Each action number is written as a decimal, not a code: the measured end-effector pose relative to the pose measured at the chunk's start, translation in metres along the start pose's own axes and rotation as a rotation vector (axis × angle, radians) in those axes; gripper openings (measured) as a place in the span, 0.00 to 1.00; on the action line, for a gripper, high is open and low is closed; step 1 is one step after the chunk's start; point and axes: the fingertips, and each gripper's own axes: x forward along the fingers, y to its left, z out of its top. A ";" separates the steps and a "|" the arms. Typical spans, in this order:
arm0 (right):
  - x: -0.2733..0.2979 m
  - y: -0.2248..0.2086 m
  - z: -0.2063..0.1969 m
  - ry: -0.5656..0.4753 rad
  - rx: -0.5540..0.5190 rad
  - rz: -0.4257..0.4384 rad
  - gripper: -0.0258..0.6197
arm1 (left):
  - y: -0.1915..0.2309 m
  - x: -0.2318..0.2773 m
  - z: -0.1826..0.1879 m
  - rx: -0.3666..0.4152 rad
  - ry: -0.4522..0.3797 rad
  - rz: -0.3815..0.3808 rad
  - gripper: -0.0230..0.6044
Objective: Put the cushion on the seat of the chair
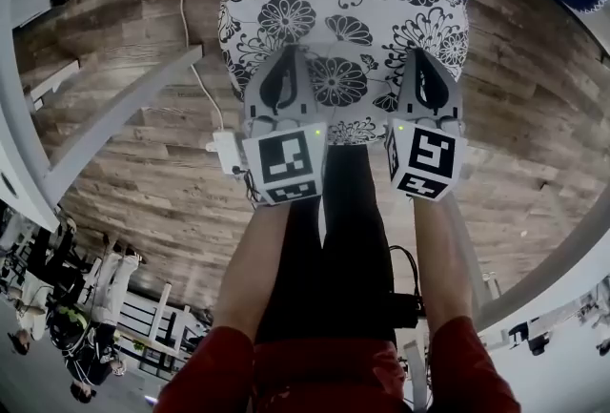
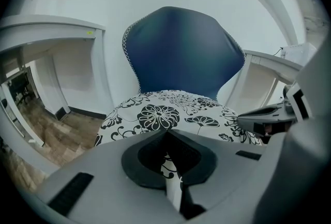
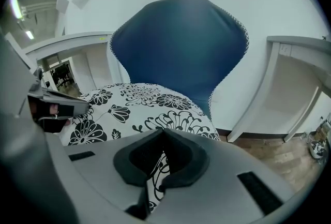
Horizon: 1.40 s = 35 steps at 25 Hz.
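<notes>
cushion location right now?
Head view, top centre: the cushion is pinched at its near edge by the left gripper and the right gripper, just in front of the blue chair back.

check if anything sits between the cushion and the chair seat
Nothing visible does. The left hand-held gripper and right hand-held gripper clamp the cushion at its near edge, just before the chair back; the seat is hidden under it.
</notes>
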 end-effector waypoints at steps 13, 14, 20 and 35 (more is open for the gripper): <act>0.006 0.005 -0.012 0.023 -0.005 0.014 0.09 | 0.005 0.006 -0.010 0.001 0.018 0.028 0.08; 0.007 0.004 -0.014 0.023 0.003 0.010 0.09 | 0.005 0.006 -0.011 0.002 0.021 0.028 0.09; 0.003 0.005 -0.013 0.011 0.032 0.016 0.09 | 0.005 0.001 -0.008 0.015 0.007 0.034 0.09; -0.039 0.005 0.038 -0.079 0.032 -0.012 0.09 | -0.005 -0.042 0.037 0.031 -0.068 0.004 0.20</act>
